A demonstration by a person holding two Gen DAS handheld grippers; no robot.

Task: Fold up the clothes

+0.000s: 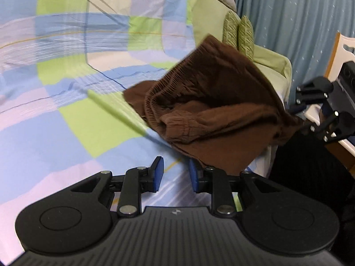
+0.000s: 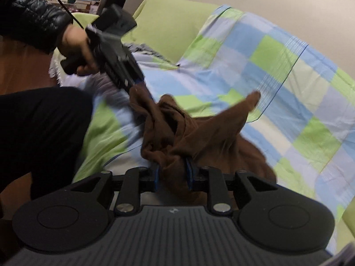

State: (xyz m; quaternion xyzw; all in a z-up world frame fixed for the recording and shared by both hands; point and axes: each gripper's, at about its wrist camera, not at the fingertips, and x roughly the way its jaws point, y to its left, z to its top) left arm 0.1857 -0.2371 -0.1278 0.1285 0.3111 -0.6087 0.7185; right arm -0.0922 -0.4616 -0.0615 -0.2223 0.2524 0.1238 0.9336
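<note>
Bunched brown knit fabric with a gathered elastic waistband, apparently a pair of trousers or shorts point(image 2: 177, 137), is recorded nearest the lens, wedged between the blue-padded fingers of the right gripper point(image 2: 172, 173). These fingers are seen partly closed, with a thick wad of the cloth pinched between them.

Item location: the garment is held up ahead of both grippers, above the bed, with one pointed corner point(image 2: 250, 102) flung outward beyond the right gripper and the waistband point(image 1: 177, 75) shown crumpled ahead and to the right of the left gripper point(image 1: 175, 175).

Left gripper: the blue pads point(image 1: 158, 174) are seen spread apart in its own view, with nothing visible between them; the lower hem of the garment hangs at the right-hand pad, and contact cannot be confirmed. In the right wrist view the same tool, held in a bare hand point(image 2: 77, 48), is blurred, its tip lying at an upper edge of the cloth; a grasp there cannot be told.

Progress, as judged: no flat panel, crease or stacked fold is evident. The garment is taken to be at the shaking-out stage; spreading and all folds are judged outstanding.

Surroundings: a checked blue, green and lilac bedspread point(image 1: 66, 102) lies beneath and beyond the grippers; a green pillow point(image 1: 237, 31) and a blue curtain point(image 1: 288, 22) are noted further off.
</note>
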